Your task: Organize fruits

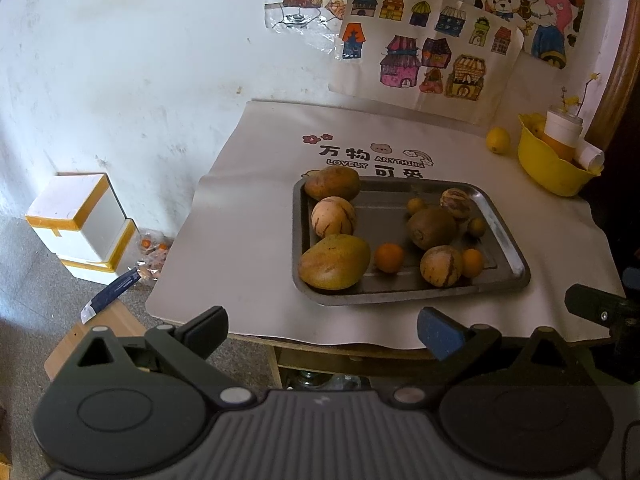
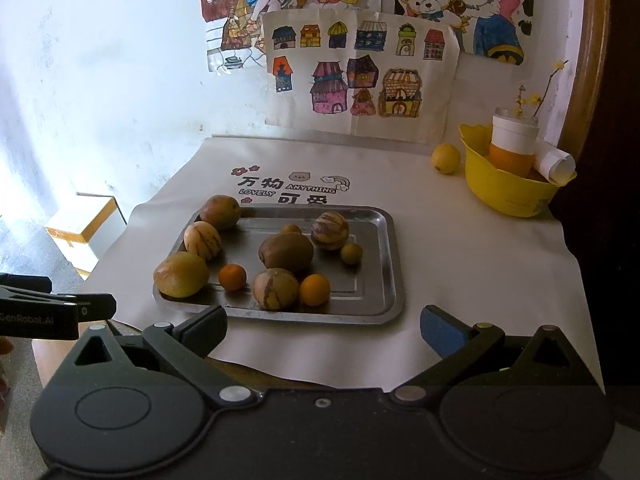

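Both claws, left claw (image 1: 322, 332) and right claw (image 2: 324, 330), spread wide, empty, short of fruit tray (image 2: 384, 280).

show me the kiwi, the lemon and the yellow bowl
kiwi (image 2: 286, 252), right wrist view, middle of its brown skin
lemon (image 2: 445, 158), right wrist view, centre of the fruit
yellow bowl (image 2: 496, 196), right wrist view, front outer wall

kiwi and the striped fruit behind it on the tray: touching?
Cannot tell. In both wrist views the kiwi overlaps the striped fruit with no visible gap on the tray, but overlap alone doesn't prove contact.
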{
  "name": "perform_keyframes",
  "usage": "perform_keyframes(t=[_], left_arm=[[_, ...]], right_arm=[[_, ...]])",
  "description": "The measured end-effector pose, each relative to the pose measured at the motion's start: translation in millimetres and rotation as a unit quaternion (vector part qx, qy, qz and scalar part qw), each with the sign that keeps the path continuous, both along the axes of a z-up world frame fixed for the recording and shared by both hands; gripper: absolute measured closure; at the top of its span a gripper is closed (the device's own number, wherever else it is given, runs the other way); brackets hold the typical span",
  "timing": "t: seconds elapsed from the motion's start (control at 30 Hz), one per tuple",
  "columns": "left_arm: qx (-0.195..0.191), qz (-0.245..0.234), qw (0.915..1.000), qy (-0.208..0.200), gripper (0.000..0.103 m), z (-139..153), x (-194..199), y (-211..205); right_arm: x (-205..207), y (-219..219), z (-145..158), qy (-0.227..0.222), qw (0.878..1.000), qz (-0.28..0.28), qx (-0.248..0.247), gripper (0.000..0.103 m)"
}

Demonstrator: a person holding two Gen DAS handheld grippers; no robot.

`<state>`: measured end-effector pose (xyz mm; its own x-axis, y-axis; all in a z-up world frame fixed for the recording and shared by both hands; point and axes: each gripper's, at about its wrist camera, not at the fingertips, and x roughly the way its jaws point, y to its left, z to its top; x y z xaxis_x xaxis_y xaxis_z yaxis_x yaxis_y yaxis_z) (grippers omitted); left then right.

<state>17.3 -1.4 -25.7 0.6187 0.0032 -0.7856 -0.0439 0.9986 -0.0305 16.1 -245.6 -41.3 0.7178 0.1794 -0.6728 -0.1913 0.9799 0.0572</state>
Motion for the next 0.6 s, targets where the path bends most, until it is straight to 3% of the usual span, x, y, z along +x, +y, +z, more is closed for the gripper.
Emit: perform_keyframes(t=[0.6], left_arm=[[-0.003, 0.005, 1.0000, 0.006, 0.000, -4, 7, 4]], right_arm=[[11, 4, -2, 0.006, 1.000, 0.006, -0.004, 0.001]])
